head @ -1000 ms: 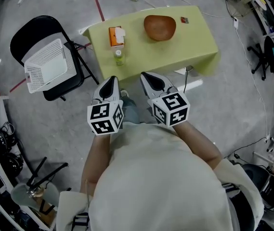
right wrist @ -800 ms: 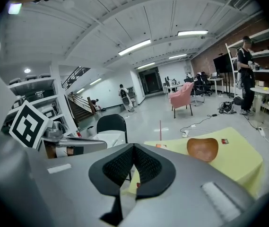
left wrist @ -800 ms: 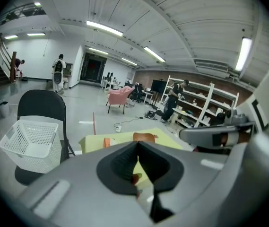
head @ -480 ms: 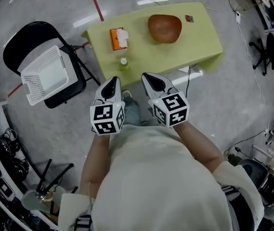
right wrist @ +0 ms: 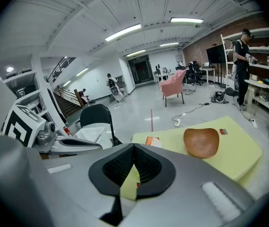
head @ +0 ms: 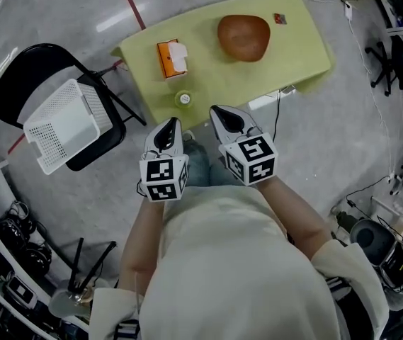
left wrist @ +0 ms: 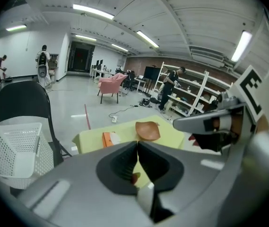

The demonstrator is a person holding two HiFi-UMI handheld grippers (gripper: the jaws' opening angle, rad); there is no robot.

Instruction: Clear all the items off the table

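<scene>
A low yellow-green table [head: 286, 69] carries an orange tissue box [head: 168, 57], a brown wooden bowl [head: 243, 36], a small green-capped bottle [head: 183, 99] near its front edge and a small red card [head: 280, 19] at the far right. My left gripper [head: 171, 124] and right gripper [head: 217, 112] hover side by side just short of the table's near edge, both shut and empty. The bowl [right wrist: 201, 142] and tissue box [right wrist: 152, 141] show in the right gripper view beyond the shut right gripper [right wrist: 134, 148]. The left gripper [left wrist: 137, 143] view shows the bowl [left wrist: 147, 130] and box [left wrist: 108, 138].
A black folding chair [head: 24, 91] left of the table holds a white perforated basket [head: 63, 125]. Cables run over the grey floor behind and right of the table. Shelves with gear line the left and right edges. People stand far off in the hall.
The table, chair and basket have shifted in the head view as the camera moved. Both grippers have come closer to the table's near edge and sit lower, still shut.
</scene>
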